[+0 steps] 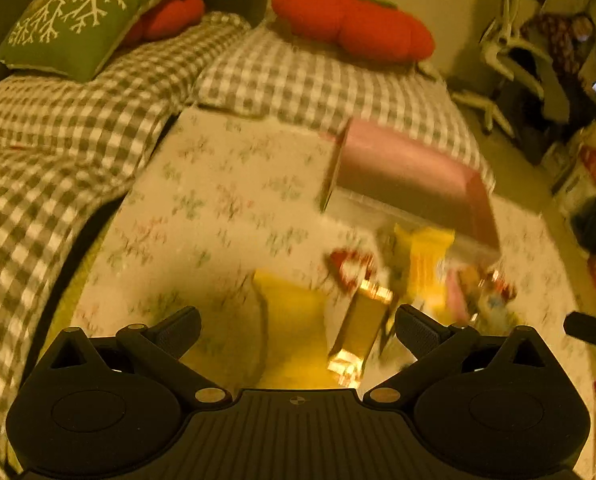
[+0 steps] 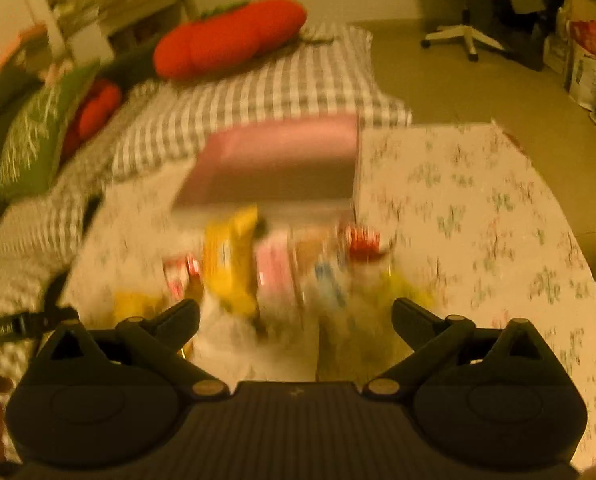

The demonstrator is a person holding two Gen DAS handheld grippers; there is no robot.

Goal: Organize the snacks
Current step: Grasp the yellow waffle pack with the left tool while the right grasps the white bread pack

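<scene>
The left claw [image 1: 297,326] is hanging released, jaws spread wide and gripping nothing, above a table with a floral cloth [image 1: 218,184]. Just ahead of its left finger a yellow packet [image 1: 290,320] is lying flat, and between the fingers a gold foil box [image 1: 357,332] is pointing its long axis away from the claw and slightly to the right, toward the pink box [image 1: 413,176] standing open further ahead and to the right. Since the foil looks slick and narrow, a closing pinch across its width is likely risking a skid or a twist out of the jaws. The right claw [image 2: 296,316] is likewise hanging released and empty, with the snack pile [image 2: 282,264] sitting directly ahead between its fingers. There a tall yellow bag [image 2: 230,260] is running its length away from the claw toward the pink box's open mouth, leaning a little right at the far end. Both views are smearing with motion, so individual wrappers are hard to separate; reaching into the heap now is risking catching two packets together or shoving neighbours off the table edge.
</scene>
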